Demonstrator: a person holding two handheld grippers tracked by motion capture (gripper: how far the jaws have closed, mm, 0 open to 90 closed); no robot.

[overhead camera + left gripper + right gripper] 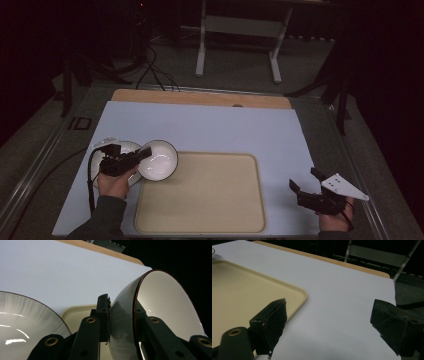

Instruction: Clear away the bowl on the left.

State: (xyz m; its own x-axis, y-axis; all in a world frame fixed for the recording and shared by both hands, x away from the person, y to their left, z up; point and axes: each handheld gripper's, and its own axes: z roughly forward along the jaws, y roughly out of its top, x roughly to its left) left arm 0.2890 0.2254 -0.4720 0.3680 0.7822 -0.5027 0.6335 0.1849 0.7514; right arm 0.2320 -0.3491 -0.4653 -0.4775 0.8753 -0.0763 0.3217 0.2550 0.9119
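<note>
We see the left hand-held gripper (145, 153) clamped on the rim of a white bowl (161, 161), one jaw inside, one outside the wall. In the left gripper view the bowl (160, 307) is tilted on edge, lifted over the top-left corner of the beige tray (200, 195), w/ a second bowl (131, 148) just beside it on the surface (210, 125). Right hand-held gripper (305, 181) sits near the tray's right edge, jaws wide apart, nothing btw them.
</note>
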